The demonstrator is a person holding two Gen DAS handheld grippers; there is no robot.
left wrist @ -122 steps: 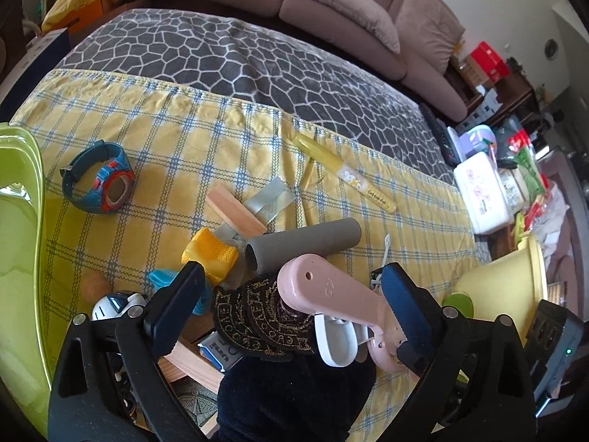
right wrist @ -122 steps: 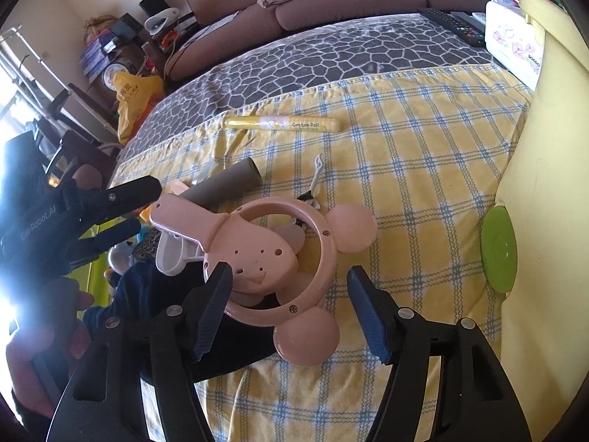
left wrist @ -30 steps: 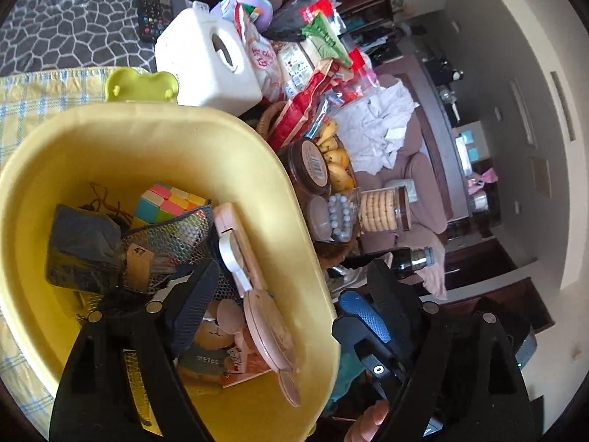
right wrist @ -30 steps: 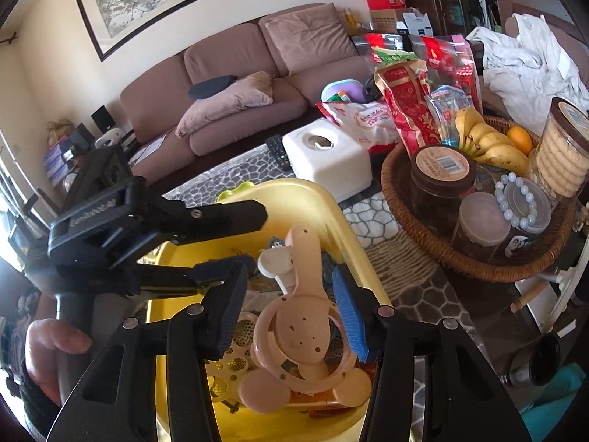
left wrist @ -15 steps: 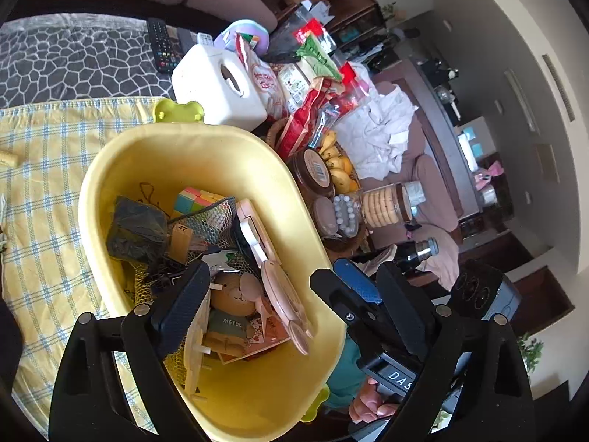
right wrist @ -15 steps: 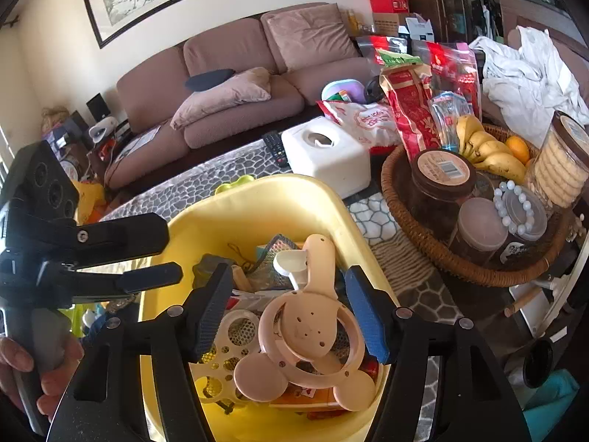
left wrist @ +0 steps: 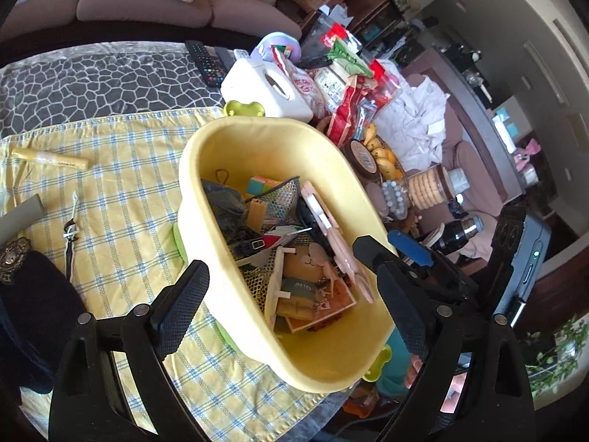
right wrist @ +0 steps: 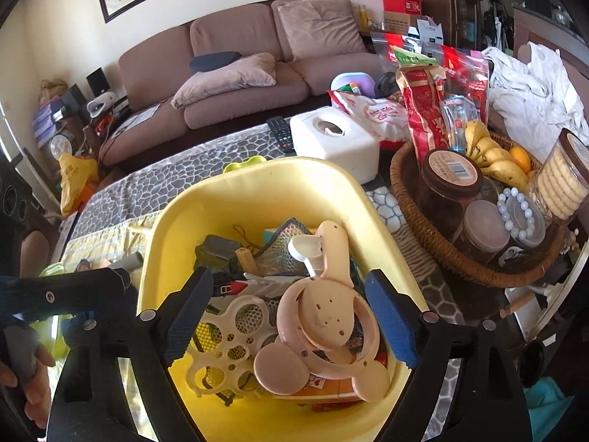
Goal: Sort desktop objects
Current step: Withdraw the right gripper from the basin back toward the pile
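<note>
- At the lower centre of the right wrist view, a pale pink plastic handheld fan with round mouse ears (right wrist: 324,335) lies atop the clutter in the oval yellow plastic tub (right wrist: 257,176).
- Its ring sits between the right gripper (right wrist: 291,316) fingers, untouched; jaws wide.
- Left gripper (left wrist: 291,294) jaws also wide, empty, straddling the tub's near end above the yellow checked cloth (left wrist: 121,169).

A table topped with a grey pebble-patterned surface (left wrist: 92,84) is carrying a yellow checked cloth (left wrist: 121,169). Lying on the cloth are a yellow tub (left wrist: 206,154), a yellow cotton-swab tube (left wrist: 49,158), a grey roll (left wrist: 20,217) and a dark embroidered pouch (left wrist: 33,294). Sitting beyond the cloth are a white tissue box (right wrist: 333,143), remote controls (left wrist: 206,62) and a wicker basket (right wrist: 416,228).
</note>
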